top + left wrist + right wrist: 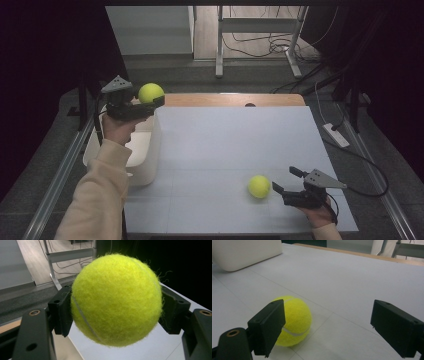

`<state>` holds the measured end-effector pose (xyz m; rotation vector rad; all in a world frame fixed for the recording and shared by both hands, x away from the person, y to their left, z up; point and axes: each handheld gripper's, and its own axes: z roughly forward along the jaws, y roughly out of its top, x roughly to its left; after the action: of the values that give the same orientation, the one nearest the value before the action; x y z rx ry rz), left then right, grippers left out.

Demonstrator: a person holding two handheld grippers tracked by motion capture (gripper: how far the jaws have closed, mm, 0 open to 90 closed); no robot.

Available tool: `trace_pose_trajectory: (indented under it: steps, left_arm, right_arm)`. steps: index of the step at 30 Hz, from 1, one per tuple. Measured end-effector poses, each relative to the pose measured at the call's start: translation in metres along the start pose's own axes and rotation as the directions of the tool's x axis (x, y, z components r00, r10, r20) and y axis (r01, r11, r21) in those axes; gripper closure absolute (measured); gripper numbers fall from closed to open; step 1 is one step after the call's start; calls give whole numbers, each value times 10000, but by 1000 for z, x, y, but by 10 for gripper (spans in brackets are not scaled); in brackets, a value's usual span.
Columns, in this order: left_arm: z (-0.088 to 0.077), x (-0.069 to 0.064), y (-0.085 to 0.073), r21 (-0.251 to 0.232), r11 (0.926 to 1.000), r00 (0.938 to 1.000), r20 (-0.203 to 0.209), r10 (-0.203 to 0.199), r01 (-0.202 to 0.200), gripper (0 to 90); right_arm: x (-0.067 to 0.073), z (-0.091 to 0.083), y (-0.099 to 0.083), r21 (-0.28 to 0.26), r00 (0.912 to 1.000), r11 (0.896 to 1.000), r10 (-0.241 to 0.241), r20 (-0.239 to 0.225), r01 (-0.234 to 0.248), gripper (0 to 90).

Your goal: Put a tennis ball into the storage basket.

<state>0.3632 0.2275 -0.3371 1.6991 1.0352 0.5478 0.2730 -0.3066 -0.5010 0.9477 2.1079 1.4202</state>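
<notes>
Counting two tennis balls [151,93] [259,186], one bin [148,160].

There are two yellow tennis balls: one tennis ball [150,92] sits clamped between the jaws of the left hand-held gripper [150,104], up above the bin, and a second tennis ball [259,186] lies on the bench [230,145] just in front of the right hand-held gripper [286,181], whose jaws stand apart. That makes two hand-held grippers, one in each of the person's two hands. One white bin [147,155] stands at the bench's left edge, on the one bench.
</notes>
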Motion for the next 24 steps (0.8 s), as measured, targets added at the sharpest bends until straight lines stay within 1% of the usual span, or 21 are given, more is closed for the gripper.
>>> trace_pose_trajectory:
  steps: [12,24]
  left_arm:
    - [-3,10,0,55,10000,9991,-411,-72,75,264]
    - [-4,25,-1,209,9994,9960,-861,-246,265,264]
  right_arm:
    - [0,0,0,-9,10000,10000,11,28,-11,123]
    - [0,1,0,-3,10000,10000,6,18,-6,124]
